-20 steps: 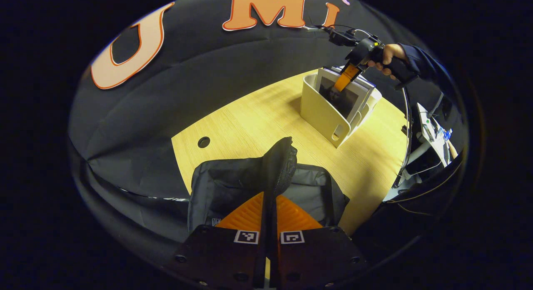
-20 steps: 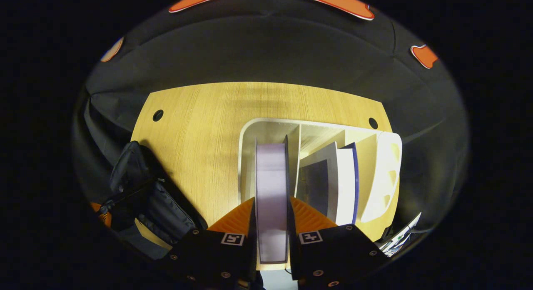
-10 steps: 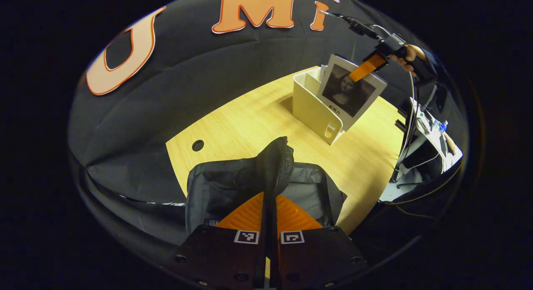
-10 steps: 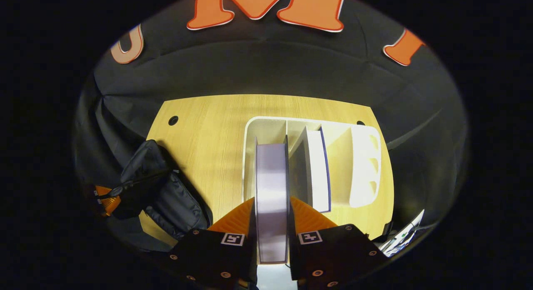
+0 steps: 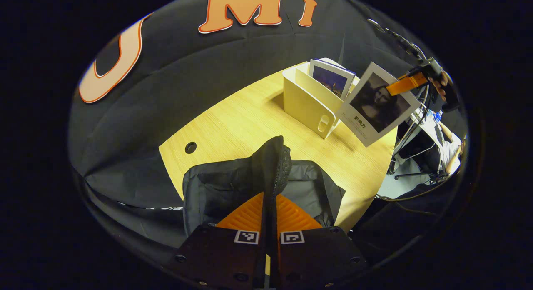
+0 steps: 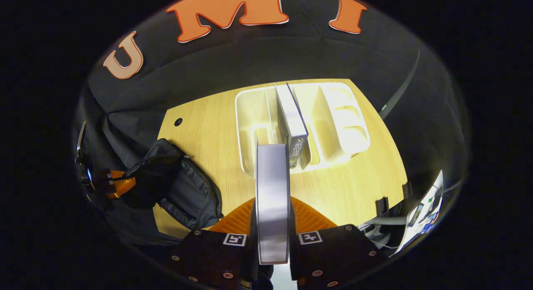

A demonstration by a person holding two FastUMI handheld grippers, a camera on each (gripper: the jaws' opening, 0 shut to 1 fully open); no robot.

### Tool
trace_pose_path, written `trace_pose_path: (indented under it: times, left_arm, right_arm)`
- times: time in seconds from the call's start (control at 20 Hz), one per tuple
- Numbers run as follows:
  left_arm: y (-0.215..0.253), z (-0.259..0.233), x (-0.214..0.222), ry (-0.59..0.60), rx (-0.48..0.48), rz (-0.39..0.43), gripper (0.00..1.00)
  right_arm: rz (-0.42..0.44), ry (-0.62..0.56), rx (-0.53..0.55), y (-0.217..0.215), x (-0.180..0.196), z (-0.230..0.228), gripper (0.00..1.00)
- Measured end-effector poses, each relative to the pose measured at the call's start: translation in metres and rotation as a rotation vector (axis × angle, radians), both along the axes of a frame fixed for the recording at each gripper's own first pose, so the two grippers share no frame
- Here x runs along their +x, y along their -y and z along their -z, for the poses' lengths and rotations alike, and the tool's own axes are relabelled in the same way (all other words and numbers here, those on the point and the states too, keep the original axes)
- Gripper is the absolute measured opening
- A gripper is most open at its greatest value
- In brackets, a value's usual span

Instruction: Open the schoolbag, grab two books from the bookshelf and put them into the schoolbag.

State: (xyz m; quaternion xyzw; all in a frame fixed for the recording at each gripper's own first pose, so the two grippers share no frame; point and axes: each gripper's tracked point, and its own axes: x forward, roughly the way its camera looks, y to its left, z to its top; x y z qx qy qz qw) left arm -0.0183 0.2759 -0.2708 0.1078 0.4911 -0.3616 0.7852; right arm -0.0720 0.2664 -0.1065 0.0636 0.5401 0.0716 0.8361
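My left gripper [image 5: 270,198] is shut on the raised flap of the black schoolbag [image 5: 233,186], which sits at the near edge of the wooden table [image 5: 233,123]. In the right gripper view the schoolbag [image 6: 183,190] lies at the left with the left gripper [image 6: 118,186] pinching its edge. My right gripper [image 6: 272,206] is shut on a book [image 6: 272,190], seen edge-on. In the left gripper view that book [image 5: 377,104], with a portrait cover, hangs in the air to the right of the white bookshelf [image 5: 306,102], held by the right gripper [image 5: 402,85]. Another book [image 6: 293,127] stands in the bookshelf [image 6: 341,123].
A round cable hole [image 5: 190,147] is in the table left of the bag. Beyond the table's right edge are cables and equipment [image 5: 433,136]. A hand [image 5: 441,83] holds the right gripper.
The right gripper has lifted the portrait book fully out of the bookshelf and drawn it back and to the right. The left gripper still holds the bag flap.
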Motion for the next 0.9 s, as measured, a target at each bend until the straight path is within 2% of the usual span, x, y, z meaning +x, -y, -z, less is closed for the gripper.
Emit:
trace_pose_path:
  times: [0.2, 0.45, 0.7, 0.8, 0.9]
  left_arm:
    - [0.003, 0.000, -0.001, -0.001, -0.004, 0.013, 0.05]
    - [0.003, -0.005, -0.001, -0.005, -0.007, 0.009, 0.05]
    - [0.004, -0.011, 0.003, 0.006, -0.021, -0.009, 0.05]
    - [0.005, -0.012, 0.003, 0.002, -0.020, -0.013, 0.05]
    - [0.005, -0.014, 0.002, 0.008, -0.014, -0.017, 0.05]
  right_arm:
    - [0.043, 0.010, 0.127, -0.017, -0.025, 0.005, 0.30]
    - [0.065, -0.003, 0.371, -0.065, -0.051, 0.020, 0.30]
    - [0.080, -0.019, 0.599, -0.129, -0.054, 0.038, 0.29]
    - [0.081, -0.075, 0.693, -0.164, -0.060, 0.049, 0.29]
    - [0.069, -0.096, 0.726, -0.186, -0.060, 0.060, 0.29]
